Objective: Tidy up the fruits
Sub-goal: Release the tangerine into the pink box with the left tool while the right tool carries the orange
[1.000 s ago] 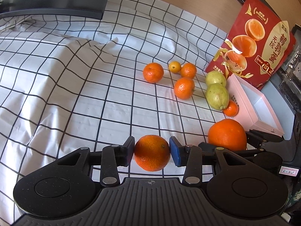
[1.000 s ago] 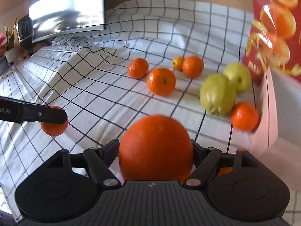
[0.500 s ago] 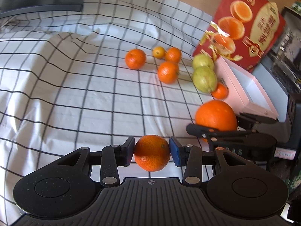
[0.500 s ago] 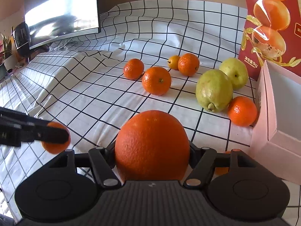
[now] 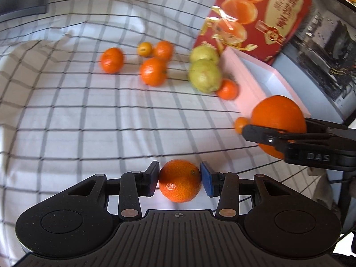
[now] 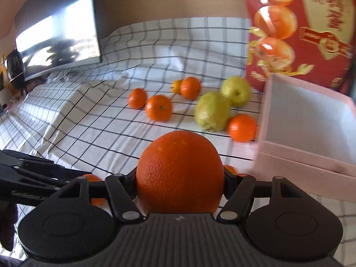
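Right gripper (image 6: 180, 178): jaws have just been closing, now clamped on the large round orange with pebbled skin (image 6: 180, 173), pads pressed on its two flanks; fruit carried clear of the cloth. Left gripper (image 5: 179, 181): blue pads set tight on the small round mandarin (image 5: 179, 183), one at each side; also carried.

Key relation: the shallow pale pink cardboard box (image 6: 311, 120), open-topped and bare inside, lies ahead and to the right of the right gripper, its near corner just past the held orange; judged nearer to the right hand than the left. From the left wrist view the same box (image 5: 262, 75) sits far right, with the right gripper and its orange (image 5: 278, 120) between the left gripper and the box; so the left hand likely must wait or go round.

Around: on the white black-checked cloth (image 6: 111, 124), two green pears (image 6: 212, 111), touching, and a small mandarin (image 6: 242, 127) just beside the box wall; four more small orange fruits (image 6: 159, 108) farther left, apart from the box. Red printed carton (image 6: 300, 29) stands upright behind the box; may limit overshoot. Dark monitor (image 6: 57, 35) far left, out of the path.
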### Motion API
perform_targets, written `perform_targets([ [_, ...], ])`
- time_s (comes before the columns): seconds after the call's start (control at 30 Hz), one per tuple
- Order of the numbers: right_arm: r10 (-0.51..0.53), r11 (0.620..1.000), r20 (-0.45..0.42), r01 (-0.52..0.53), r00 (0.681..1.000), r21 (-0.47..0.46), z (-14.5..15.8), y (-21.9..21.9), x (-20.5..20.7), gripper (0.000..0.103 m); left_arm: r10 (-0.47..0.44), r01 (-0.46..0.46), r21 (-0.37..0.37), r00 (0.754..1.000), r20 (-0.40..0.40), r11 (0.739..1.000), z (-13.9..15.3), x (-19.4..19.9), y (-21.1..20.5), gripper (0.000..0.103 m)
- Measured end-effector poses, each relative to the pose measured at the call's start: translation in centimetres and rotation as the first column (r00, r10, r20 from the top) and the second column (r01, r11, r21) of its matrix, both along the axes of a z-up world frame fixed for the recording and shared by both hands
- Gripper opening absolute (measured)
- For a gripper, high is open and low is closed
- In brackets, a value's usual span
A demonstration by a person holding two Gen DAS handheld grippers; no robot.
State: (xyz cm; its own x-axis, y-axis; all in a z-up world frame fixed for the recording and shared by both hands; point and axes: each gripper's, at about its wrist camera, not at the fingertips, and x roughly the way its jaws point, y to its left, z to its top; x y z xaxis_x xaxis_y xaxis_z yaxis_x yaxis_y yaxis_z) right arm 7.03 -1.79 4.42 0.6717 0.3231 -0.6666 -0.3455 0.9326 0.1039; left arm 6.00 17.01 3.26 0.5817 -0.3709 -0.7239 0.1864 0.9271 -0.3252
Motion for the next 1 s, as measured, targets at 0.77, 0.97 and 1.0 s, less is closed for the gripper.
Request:
perform_targets([
  [0.77, -0.372, 0.928, 0.084, 0.371, 0.925, 0.028, 2.6, -16.7, -5.7, 0.068, -0.188, 0.210, -0.108, 0.965, 0.184, 0.972, 8.4, 15.4, -17.1, 0.045],
  [0.97, -0.363, 0.932, 0.095, 0.359, 0.927, 0.056, 3.6, -17.8, -3.5, 0.068, -0.095, 0.116, -0.072, 0.965, 0.246, 0.991, 8.4, 10.8, -13.0, 0.045],
  [1.0, -0.355, 0.934, 0.102, 0.351, 0.929, 0.061, 3.9, -17.9, -2.7, 0.068, -0.084, 0.102, -0.064, 0.968, 0.238, 0.993, 8.1, 9.9, -12.4, 0.045],
])
